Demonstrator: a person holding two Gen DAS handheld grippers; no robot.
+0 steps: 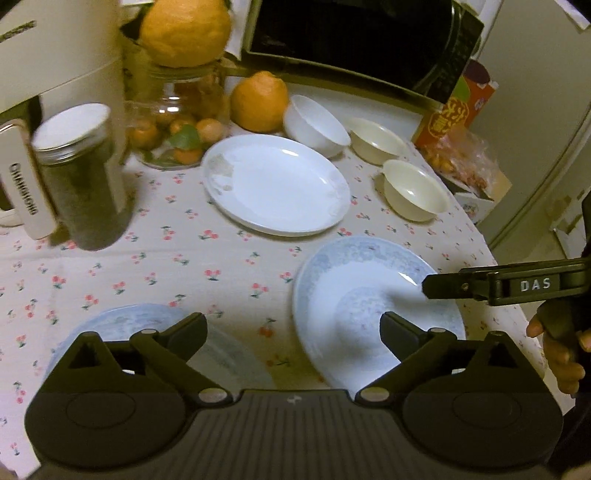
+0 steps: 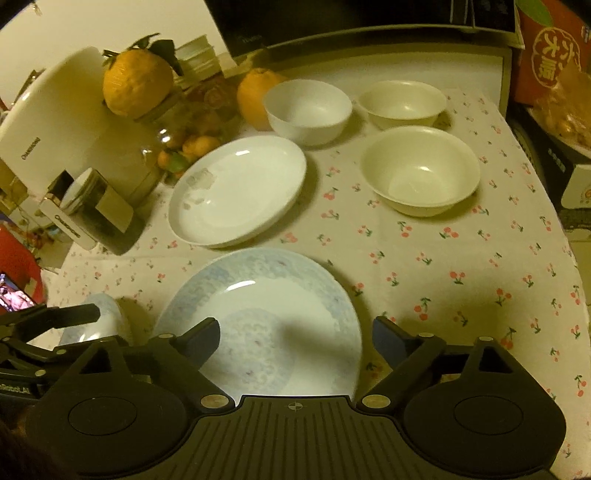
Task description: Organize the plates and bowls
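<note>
Left gripper [image 1: 293, 325] spread wide, empty, hiding half of the small blue plate [image 1: 122, 321] at lower left. Right gripper [image 2: 295, 332] also wide, empty, over the big blue plate [image 2: 266, 314]. White plate [image 2: 236, 188] lies flat mid-frame; three bowls [image 2: 421, 166] sit upright beyond it. Open tabletop [image 2: 461, 266] at right.

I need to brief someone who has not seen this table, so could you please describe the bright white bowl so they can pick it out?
Start at the black appliance at the table's far edge. Before it, on the cherry-print tablecloth, stand three bowls. The white bowl is the leftmost, beside a large orange fruit; the two cream bowls to its right look yellower.
</note>
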